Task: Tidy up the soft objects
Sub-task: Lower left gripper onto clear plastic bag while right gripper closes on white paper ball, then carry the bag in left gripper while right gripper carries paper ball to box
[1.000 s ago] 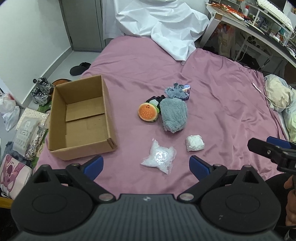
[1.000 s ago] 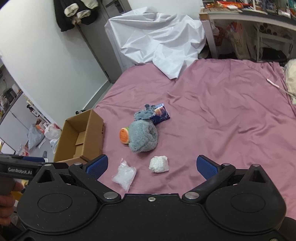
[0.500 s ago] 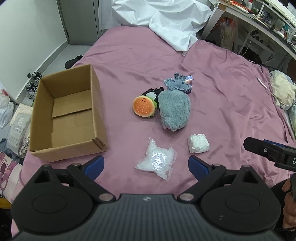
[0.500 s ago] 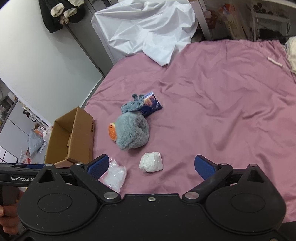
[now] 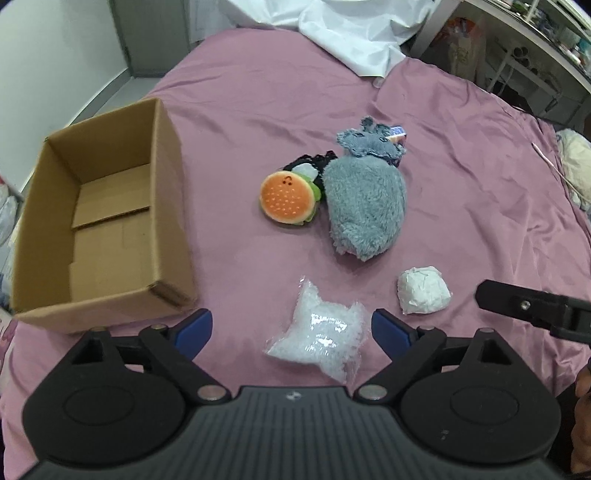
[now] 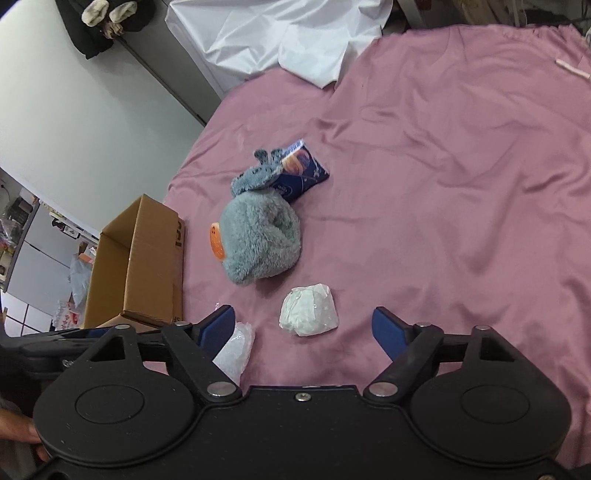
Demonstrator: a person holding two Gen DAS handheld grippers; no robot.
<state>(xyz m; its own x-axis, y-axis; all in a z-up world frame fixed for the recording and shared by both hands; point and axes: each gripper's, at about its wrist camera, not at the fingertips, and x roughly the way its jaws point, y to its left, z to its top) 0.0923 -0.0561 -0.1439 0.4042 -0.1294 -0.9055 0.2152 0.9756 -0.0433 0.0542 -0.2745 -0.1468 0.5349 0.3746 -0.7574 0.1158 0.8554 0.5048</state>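
Observation:
On the pink bed sheet point(image 5: 258, 110) lie a grey fluffy plush point(image 5: 364, 206), an orange burger plush point(image 5: 288, 197), a grey knitted piece point(image 5: 369, 142), a blue snack packet point(image 6: 303, 171), a clear plastic bag point(image 5: 319, 338) and a white wrapped bundle point(image 5: 423, 290). An open, empty cardboard box point(image 5: 99, 218) stands at the left. My left gripper point(image 5: 291, 328) is open just above the clear bag. My right gripper point(image 6: 303, 328) is open, with the white bundle point(image 6: 308, 310) between its fingers; it also shows in the left wrist view point(image 5: 532, 306).
A white sheet point(image 5: 351, 33) is heaped at the far end of the bed. A desk with clutter point(image 5: 535, 40) stands at the back right. A pillow point(image 5: 576, 166) lies at the right edge. Bags and shoes sit on the floor left of the box.
Both grippers have moved forward and down toward the bed. The clear bag and the white bundle now sit closer between the fingers. Nothing has been taken hold of.

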